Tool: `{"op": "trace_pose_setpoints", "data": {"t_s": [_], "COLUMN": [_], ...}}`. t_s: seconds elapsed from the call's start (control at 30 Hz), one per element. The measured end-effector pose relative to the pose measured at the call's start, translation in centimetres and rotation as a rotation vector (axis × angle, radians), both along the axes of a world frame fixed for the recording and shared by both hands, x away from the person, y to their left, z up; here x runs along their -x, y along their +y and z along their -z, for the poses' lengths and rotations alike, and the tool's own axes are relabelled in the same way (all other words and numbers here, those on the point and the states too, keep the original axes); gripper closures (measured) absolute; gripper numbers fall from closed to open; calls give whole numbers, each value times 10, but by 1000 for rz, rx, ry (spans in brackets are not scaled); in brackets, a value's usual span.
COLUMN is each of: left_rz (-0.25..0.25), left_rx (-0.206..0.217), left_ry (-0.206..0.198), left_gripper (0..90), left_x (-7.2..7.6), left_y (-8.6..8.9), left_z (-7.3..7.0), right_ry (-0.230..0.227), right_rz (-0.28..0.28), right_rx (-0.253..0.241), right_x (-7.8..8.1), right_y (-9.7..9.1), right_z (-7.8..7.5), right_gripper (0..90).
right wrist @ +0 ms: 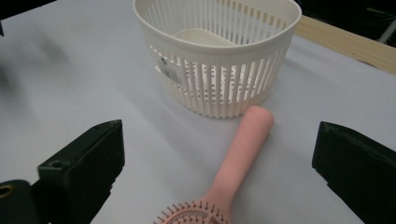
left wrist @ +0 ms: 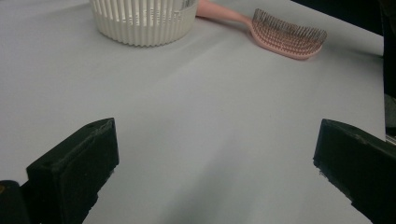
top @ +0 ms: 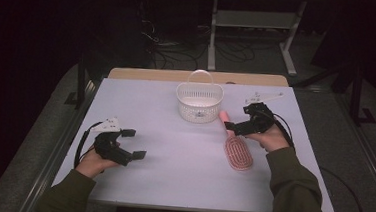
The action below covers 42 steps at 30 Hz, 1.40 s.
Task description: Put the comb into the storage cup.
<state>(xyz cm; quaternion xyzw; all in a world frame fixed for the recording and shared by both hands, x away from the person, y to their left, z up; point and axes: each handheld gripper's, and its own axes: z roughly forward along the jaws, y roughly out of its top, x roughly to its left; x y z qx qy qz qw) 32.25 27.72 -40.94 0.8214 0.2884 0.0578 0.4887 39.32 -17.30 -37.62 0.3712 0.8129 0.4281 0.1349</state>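
A pink hairbrush (top: 238, 150) lies bristles up on the white table, right of centre, its handle pointing at a white slatted basket (top: 199, 103) with a hoop handle. My right gripper (top: 239, 117) is open over the handle end. In the right gripper view its jaws stand wide on either side of the hairbrush's handle (right wrist: 245, 149), not touching it, with the basket (right wrist: 219, 56) just beyond. My left gripper (top: 134, 143) is open and holds nothing, low over the table's left side. In the left gripper view, the basket (left wrist: 142, 21) and hairbrush (left wrist: 287, 37) lie far ahead.
The white table top (top: 171, 180) has bare room in the middle and along the front. A wooden strip (top: 143, 74) runs along its far edge. Behind it are a white frame's legs (top: 213, 37) and cables on the dark floor.
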Motion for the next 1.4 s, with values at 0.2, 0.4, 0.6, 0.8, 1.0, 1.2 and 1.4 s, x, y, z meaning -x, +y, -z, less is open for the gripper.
{"op": "trace_pose_setpoints", "data": {"t_s": [0.2,0.4,0.6,0.8,1.0,1.2,1.4], "left_rz": [0,-1,-2,0,1,0,0], "left_rx": [-2,0,0,1,2,5,5], "left_ry": [-1,0,1,0,0,0,2], "left_gripper": [0,0,0,0,0,0,0], "left_x": [0,0,0,0,0,0,0], "left_y": [0,0,0,0,0,0,0], "left_z": [0,0,1,1,1,1,1], "right_ry": [4,16,27,34,53,67,83], "right_rz": [9,13,14,16,6,-6,-6], "right_rx": [5,18,32,40,56,65,75], "right_x": [-8,-19,-27,-33,-38,-40,-44], "right_y": [1,4,8,11,12,13,15], "right_z": [1,2,4,6,11,14,18], "right_gripper": [36,60,75,102,144,236,417]}}
